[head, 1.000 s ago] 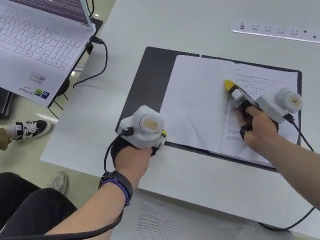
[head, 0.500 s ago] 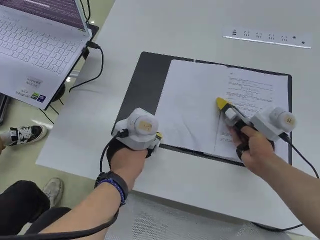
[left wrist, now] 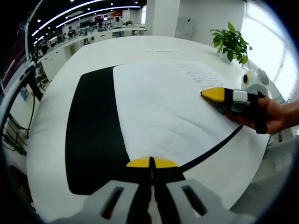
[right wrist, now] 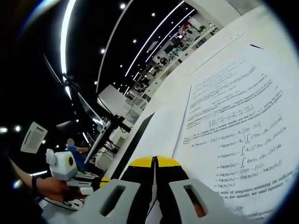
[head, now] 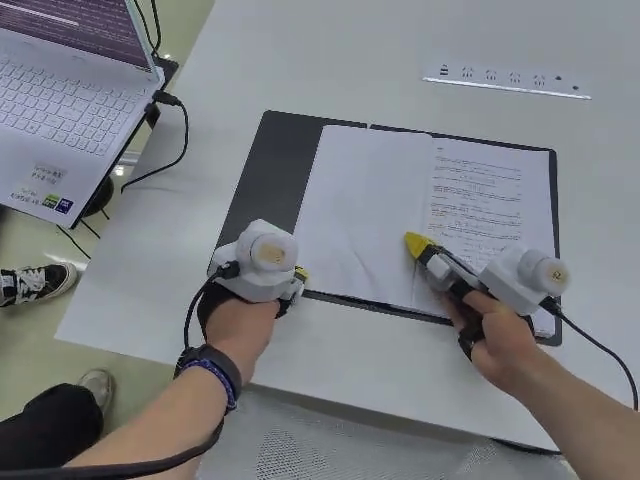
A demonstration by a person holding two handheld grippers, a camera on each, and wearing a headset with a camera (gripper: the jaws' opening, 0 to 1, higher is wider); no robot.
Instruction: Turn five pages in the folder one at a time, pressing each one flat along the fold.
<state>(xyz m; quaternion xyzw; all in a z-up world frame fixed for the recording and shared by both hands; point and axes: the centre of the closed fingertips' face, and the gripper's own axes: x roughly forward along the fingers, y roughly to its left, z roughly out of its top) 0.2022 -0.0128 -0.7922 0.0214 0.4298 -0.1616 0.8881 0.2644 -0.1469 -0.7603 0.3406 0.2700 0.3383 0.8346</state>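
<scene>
Squarely on the folder [head: 265,180] fold rests the right gripper [head: 414,242], jaws closed.

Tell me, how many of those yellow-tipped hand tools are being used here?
2. The left gripper rests on the folder's black cover near its lower edge; the right gripper touches the pages near the fold.

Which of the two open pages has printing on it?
The page beside the right gripper, covered in printed lines; the facing page is blank white.
</scene>
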